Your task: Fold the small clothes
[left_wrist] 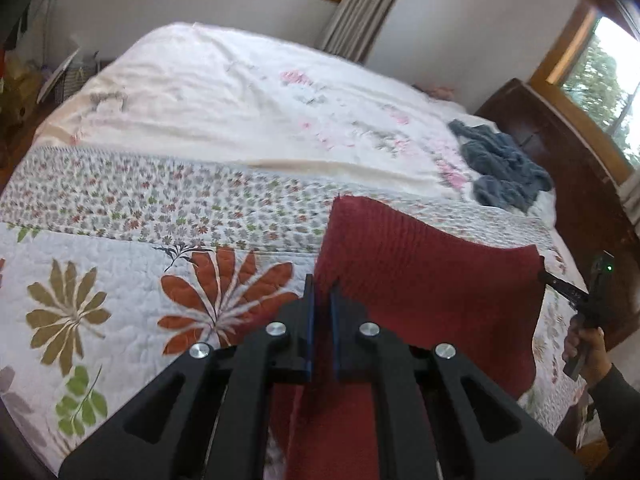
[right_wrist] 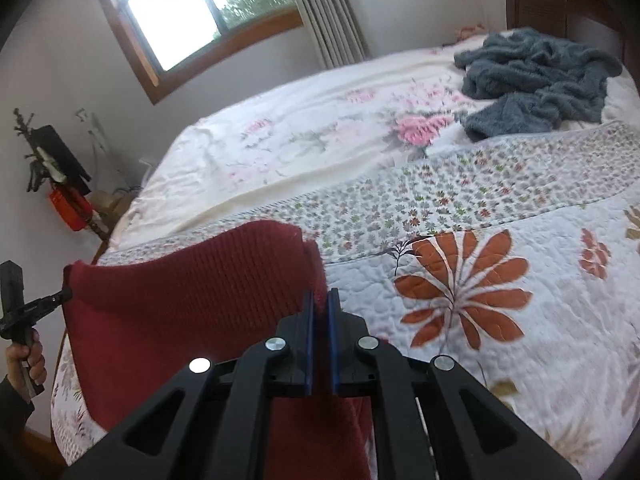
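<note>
Red knit garment (left_wrist: 420, 280) held taut above the near edge of the bed (left_wrist: 224, 104), one top corner clamped in the left gripper (left_wrist: 323, 292), the other in the right gripper (right_wrist: 320, 300). Risk: shallow corner grips slipping, dropping the garment crooked onto the floral quilt (right_wrist: 500, 320).

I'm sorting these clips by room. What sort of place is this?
Most likely a bedroom: a large bed under a floral quilt, a dark wooden headboard, and a curtained window.
</note>
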Demonstrator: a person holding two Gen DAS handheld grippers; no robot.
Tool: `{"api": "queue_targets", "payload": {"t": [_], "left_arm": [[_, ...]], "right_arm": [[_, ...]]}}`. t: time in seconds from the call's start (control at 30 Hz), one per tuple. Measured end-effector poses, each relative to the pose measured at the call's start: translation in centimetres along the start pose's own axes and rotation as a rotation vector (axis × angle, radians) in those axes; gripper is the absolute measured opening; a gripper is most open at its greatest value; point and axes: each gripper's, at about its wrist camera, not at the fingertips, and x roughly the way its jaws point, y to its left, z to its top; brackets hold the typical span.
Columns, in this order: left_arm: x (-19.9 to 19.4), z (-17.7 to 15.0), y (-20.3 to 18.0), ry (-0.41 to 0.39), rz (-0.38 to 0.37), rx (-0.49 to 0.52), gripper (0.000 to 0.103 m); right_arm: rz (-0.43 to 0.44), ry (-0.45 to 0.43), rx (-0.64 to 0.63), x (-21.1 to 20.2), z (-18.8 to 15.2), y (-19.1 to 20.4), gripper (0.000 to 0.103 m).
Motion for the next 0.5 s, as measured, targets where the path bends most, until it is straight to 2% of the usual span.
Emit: {"api": "queue_targets", "payload": {"t": [0.17, 0.3, 0.37, 0.43, 0.5], "left_arm": [[6.6, 1.3, 3.5, 0.112, 0.018, -0.109, 0.004], [11.0, 0.6, 5.8, 0.222, 0.051, -0.168, 0.004], [13.1, -0.1, 7.0, 0.284, 0.067, -0.204, 0.004], [14.1, -0.5, 7.8, 0.31, 0.064, -0.238, 0.004], [13.6, -0.5, 8.2, 0.281, 0.021, -0.283, 0.004]], "right_arm": [[-0.022, 0.088, 0.03, 5.8, 0.3, -1.3, 0.006], [-0.034, 0.178, 0.092, 10.0, -0.2, -3.0, 0.006], [-0.04, 0.251, 0.138, 12.3, -0.9, -4.4, 0.006], [-0.046, 0.291, 0.161, 13.5, -1.6, -5.3, 0.006], [-0.032, 0.278, 0.178, 13.4, -1.8, -5.7, 0.006]]}}
